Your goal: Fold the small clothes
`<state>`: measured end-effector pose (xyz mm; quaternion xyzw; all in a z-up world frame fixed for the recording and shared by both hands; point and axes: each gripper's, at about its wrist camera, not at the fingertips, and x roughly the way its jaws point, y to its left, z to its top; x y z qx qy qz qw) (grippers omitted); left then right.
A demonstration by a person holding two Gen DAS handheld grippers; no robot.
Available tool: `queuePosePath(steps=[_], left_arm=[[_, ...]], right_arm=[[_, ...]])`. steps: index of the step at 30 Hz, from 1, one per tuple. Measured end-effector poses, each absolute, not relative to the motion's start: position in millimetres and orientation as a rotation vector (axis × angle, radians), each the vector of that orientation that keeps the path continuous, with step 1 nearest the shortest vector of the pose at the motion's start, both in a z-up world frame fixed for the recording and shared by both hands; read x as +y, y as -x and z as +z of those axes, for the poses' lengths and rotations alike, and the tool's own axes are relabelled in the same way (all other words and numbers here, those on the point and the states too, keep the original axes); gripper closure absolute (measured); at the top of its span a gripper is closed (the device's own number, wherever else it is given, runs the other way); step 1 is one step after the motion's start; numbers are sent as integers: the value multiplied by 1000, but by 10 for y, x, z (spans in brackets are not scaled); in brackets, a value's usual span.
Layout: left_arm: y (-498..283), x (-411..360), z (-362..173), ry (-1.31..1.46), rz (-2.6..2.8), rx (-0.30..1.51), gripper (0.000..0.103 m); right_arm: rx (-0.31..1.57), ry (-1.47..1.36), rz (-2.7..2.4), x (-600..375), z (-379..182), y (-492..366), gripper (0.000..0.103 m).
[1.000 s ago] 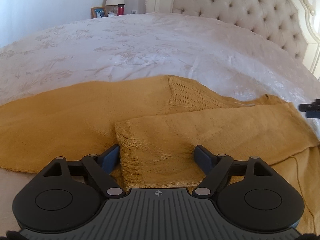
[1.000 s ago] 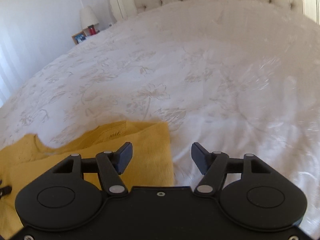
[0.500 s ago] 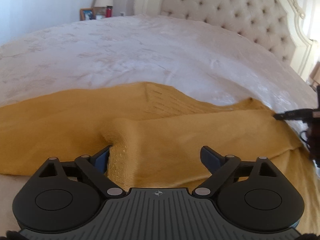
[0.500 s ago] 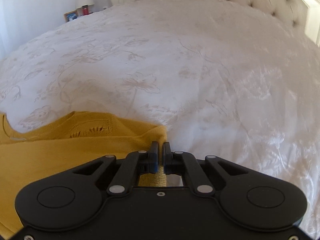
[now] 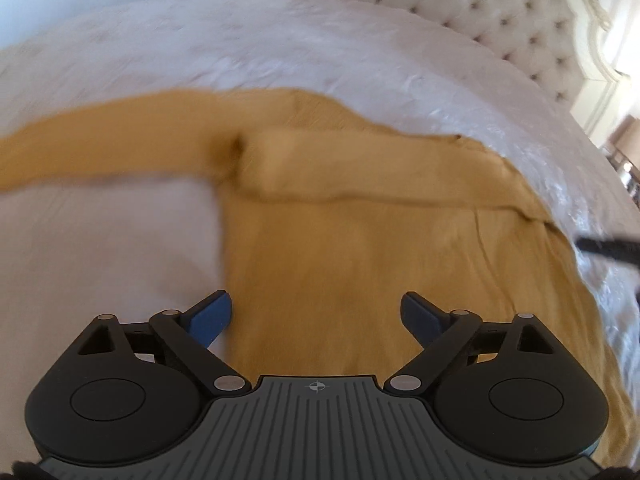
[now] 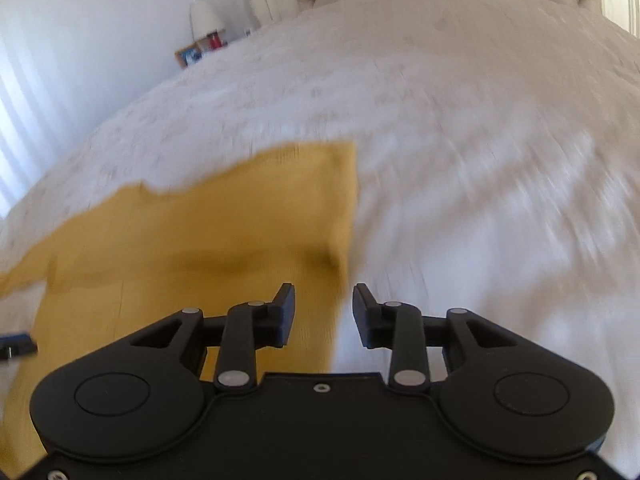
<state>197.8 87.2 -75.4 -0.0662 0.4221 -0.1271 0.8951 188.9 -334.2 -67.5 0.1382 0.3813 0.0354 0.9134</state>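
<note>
Left gripper [image 5: 316, 314], seen from its own camera: jaws spread wide and empty, hanging over the body of the mustard knit sweater [image 5: 360, 264], the left fingertip above bare bedspread [image 5: 104, 248] just off the sweater's straight left edge, the right fingertip above the knit. Right gripper [image 6: 323, 316], seen from its own camera: jaws part-way apart and opening, with nothing pinched between the pads; the sweater's right edge [image 6: 224, 232] runs beneath the gap, so the left finger lies over yellow cloth and the right finger over white cover. The sweater lies flat on the white embossed bedspread [image 6: 460, 168], with nothing resting on top of it. The left view alone shows one sleeve [image 5: 380, 172] folded across the chest as a horizontal band, the other sleeve [image 5: 100, 144] stretched away from the sweater's left side, and a dark bar, the tip of the right gripper, entering beside the sweater's right edge. The right view alone shows the neckline notch [image 6: 146, 188] on the sweater's far edge and a dark fingertip of the left gripper beside its left edge. Beyond the sweater, across open bedspread, stands a tufted headboard [image 5: 500, 12]; to the far left of the sweater a lamp [image 6: 205, 20], a red item [image 6: 216, 40] and a framed picture [image 6: 189, 55] sit by the wall. Both views are motion-blurred.
</note>
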Motion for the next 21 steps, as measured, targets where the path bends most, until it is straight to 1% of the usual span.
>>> queuePosePath(steps=[3, 4, 9, 11, 15, 21], left_arm=[[-1742, 973, -801, 174, -250, 912, 11], [-1686, 975, -804, 171, -244, 918, 11], [-1361, 1016, -815, 173, -231, 945, 11], [-1264, 1021, -816, 175, -230, 957, 11], [-1077, 1003, -824, 171, -245, 972, 11], [-838, 994, -832, 194, -248, 996, 11]], right_arm=[[859, -283, 81, -3318, -767, -1528, 55], [879, -281, 84, -3304, -790, -1407, 53], [948, -309, 95, -3248, -800, -964, 51], [969, -333, 102, -3234, -792, -832, 48], [1001, -366, 121, -3207, -817, -625, 47], [1002, -450, 136, -3199, -868, -365, 47]])
